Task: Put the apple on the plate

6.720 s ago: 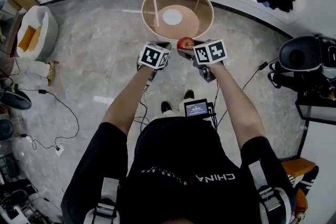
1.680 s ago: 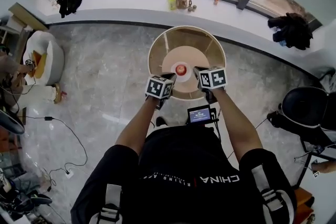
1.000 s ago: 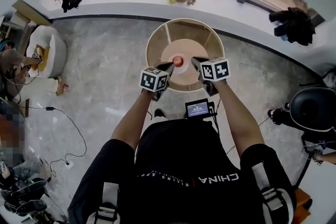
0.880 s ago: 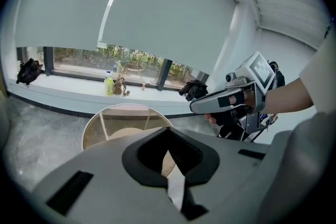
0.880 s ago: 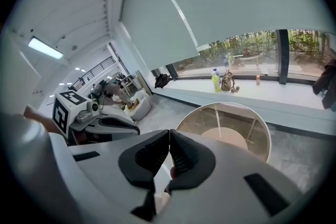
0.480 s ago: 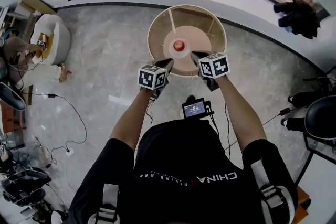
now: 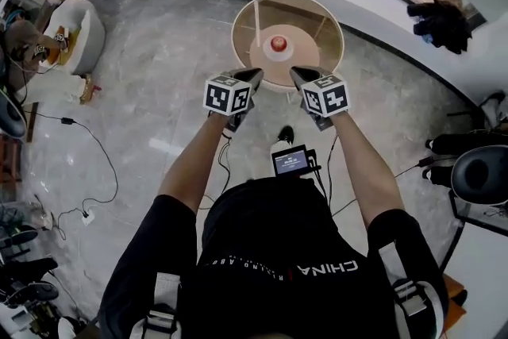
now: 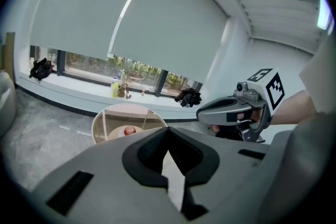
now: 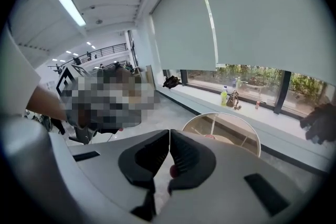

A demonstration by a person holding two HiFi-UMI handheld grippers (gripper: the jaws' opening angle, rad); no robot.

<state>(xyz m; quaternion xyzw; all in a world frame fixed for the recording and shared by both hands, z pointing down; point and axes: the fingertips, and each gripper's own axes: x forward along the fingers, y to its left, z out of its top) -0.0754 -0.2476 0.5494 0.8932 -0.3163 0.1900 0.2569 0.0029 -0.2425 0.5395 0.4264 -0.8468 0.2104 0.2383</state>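
Shows the apple (image 7: 277, 43) seated on the plate (image 7: 286, 50) at the centre of the round counter (image 7: 236, 26). Places the left gripper (image 7: 252, 75) and right gripper (image 7: 296, 74) side by side at the near rim, apart from the fruit, jaws of both pressed together on nothing. Suggests placement complete, with nothing left to do.
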